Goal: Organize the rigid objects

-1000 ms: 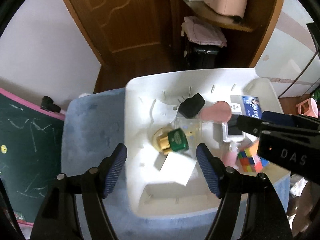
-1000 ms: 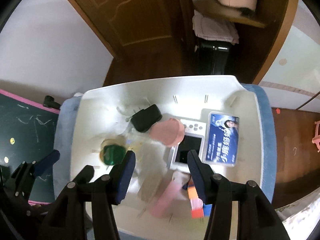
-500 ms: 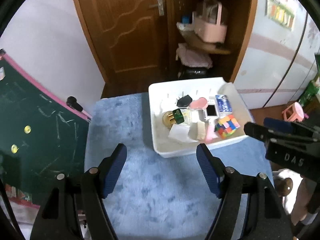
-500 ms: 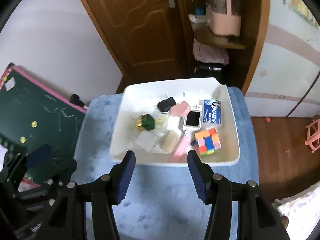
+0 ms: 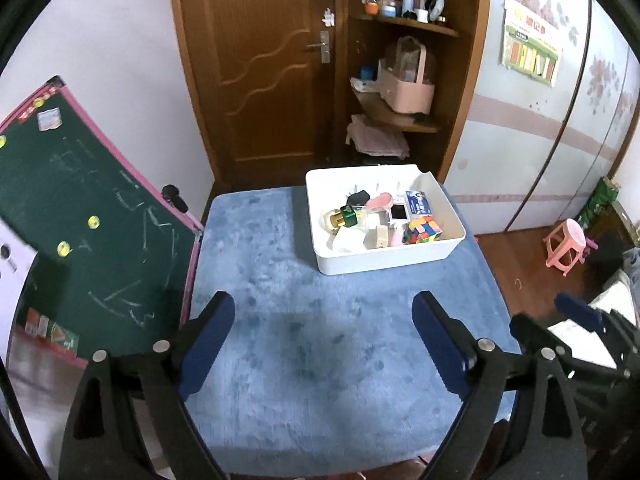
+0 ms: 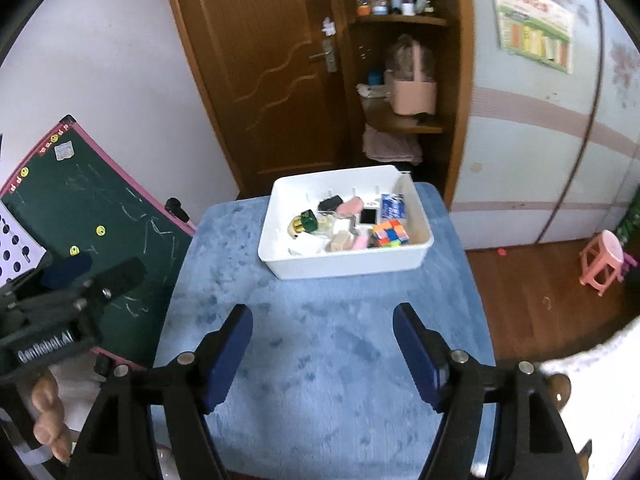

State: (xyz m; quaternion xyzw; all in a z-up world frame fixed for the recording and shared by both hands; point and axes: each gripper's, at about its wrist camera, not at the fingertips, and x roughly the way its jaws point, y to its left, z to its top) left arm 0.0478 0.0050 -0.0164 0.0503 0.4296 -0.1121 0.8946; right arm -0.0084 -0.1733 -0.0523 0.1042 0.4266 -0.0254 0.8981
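1. Left tongs [image 5: 324, 332] spread wide, gripping nothing, hanging over the blue cloth [image 5: 320, 320] well short of the bin.
2. Right tongs [image 6: 322, 338] likewise parted and empty, above the same cloth, pointing toward 12 o'clock.
3. From the left camera, right tongs at 4 o'clock beyond the table edge; from the right camera, left tongs at 9 o'clock, with bare fingers [image 6: 44, 420] of the person's hand below at 8 o'clock.
4. White bin [image 5: 384, 260] at 1 o'clock in the left view, resting on the cloth near the table's far edge, well apart from both tongs.
5. Inside the bin, crowded and touching:
   - colour cube [image 5: 422, 230] at the near right;
   - blue card box [image 5: 418, 203] behind it;
   - small white screen gadget [image 5: 398, 214] just left of the box;
   - pink lid [image 5: 380, 201] and black piece [image 5: 357, 199] toward the back;
   - green-capped bottle [image 5: 342, 218] at the left;
   - white paper [image 5: 348, 239] and beige block [image 5: 380, 236] at the near wall.
6. Green chalkboard [image 5: 80, 216] leaning at 9 o'clock beside the table.
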